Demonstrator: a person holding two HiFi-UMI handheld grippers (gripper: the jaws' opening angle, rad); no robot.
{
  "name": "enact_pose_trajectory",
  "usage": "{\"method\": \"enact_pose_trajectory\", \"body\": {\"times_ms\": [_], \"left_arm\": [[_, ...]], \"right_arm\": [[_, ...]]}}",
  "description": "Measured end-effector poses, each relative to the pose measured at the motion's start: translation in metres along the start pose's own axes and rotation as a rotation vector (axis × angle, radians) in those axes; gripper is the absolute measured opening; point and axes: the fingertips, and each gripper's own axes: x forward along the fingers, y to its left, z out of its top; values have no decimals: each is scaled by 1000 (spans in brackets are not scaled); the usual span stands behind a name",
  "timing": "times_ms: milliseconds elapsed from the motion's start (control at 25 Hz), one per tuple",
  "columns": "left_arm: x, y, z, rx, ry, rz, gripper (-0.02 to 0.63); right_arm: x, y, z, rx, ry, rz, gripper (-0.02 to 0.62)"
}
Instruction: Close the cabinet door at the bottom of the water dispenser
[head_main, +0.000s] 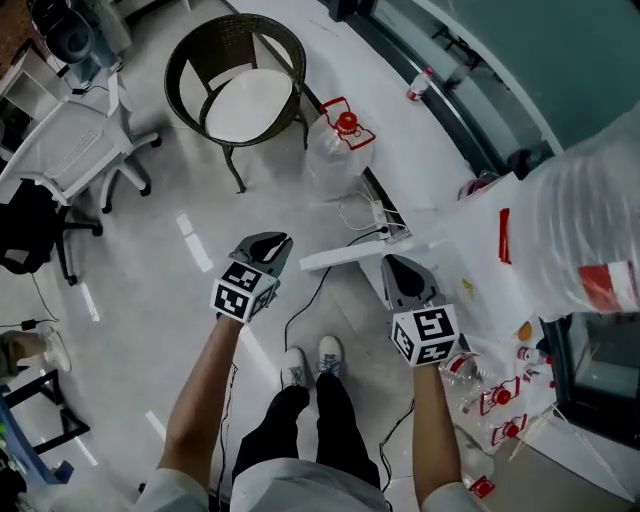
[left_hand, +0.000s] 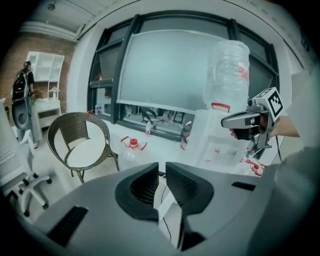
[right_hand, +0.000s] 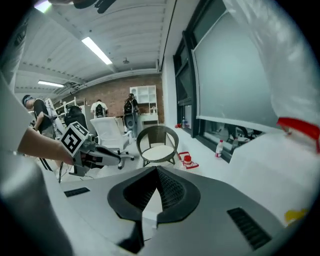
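Note:
The white water dispenser (head_main: 470, 235) stands at the right with a large clear bottle (head_main: 590, 215) on top. Its bottom cabinet door (head_main: 345, 256) stands swung out as a white slab over the floor, between my two grippers. My left gripper (head_main: 270, 241) hovers left of the door with its jaws a narrow slit apart and nothing between them (left_hand: 162, 165). The right gripper (head_main: 396, 262) is just right of the door's free end, close to the dispenser, its tips together and empty (right_hand: 157, 169). Neither touches the door. Each gripper view shows the other gripper (left_hand: 225, 121) (right_hand: 116, 158).
A round wicker chair (head_main: 240, 85) stands ahead, with a clear water jug (head_main: 340, 140) with a red cap beside it. A white office chair (head_main: 70, 150) is at the left. A power strip and cables (head_main: 385, 232) lie by the door. Small bottles (head_main: 490, 400) litter the floor at right.

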Motion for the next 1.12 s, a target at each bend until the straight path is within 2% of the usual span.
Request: {"method": "enact_pose_trajectory", "body": {"times_ms": [120,200,280,520,680,880,1000,1120], "left_arm": [[44,-2,-49,-10,54,-35,115],[68,-1,-82,-18,90,-65,115],[87,2,-115,-33,132,-94,122],[142,12,-200,-54,207,-151,145],[169,13,-248,-85,267,-196,182],[184,16,-284,-109,323,-218,184],[192,10,-301,-80,390,-237,190],[192,11,-307,-93,387,-215,173]], "right_arm": [[33,-10,-53,23,34,15,28],[55,-8,-86,30,62,40,45],[77,-1,-120,35,105,78,112],[118,1,-192,37,168,100,121],[133,-1,-226,87,173,78,130],[130,12,-260,146,192,71,129],[113,14,-274,169,203,44,127],[94,17,-285,190,205,18,124]]}}
